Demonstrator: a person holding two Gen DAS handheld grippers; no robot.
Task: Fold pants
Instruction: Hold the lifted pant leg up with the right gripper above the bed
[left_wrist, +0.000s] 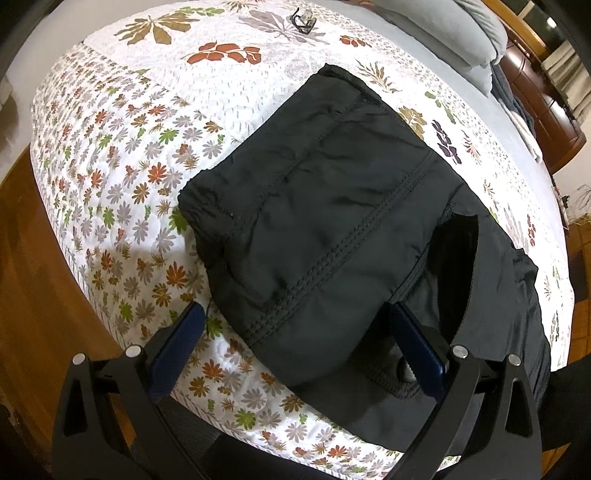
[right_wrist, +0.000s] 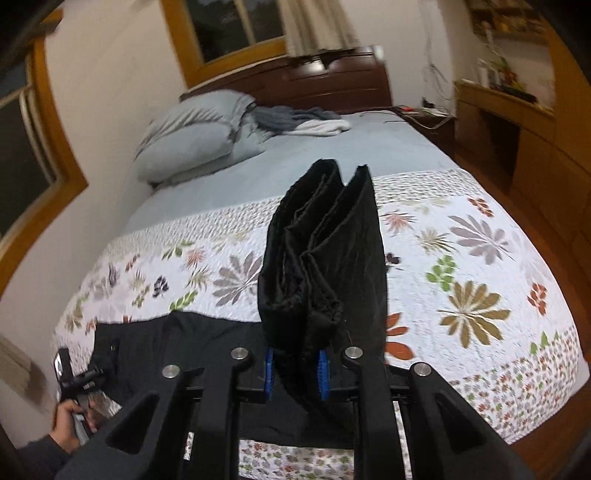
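The black pants (left_wrist: 332, 221) lie folded on the floral quilt (left_wrist: 122, 155), filling the frame's centre. The left gripper (left_wrist: 295, 339) hovers spread wide over them; the right gripper (right_wrist: 295, 373) pinches bunched pant fabric, raised at centre frame.

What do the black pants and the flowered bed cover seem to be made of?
Pants: probably a thin woven synthetic such as nylon, going by the faint sheen, fine crinkles and raised stitched seams. Bed cover: likely quilted cotton with a matte finish, going by the puffed stitch lines and printed leaves.
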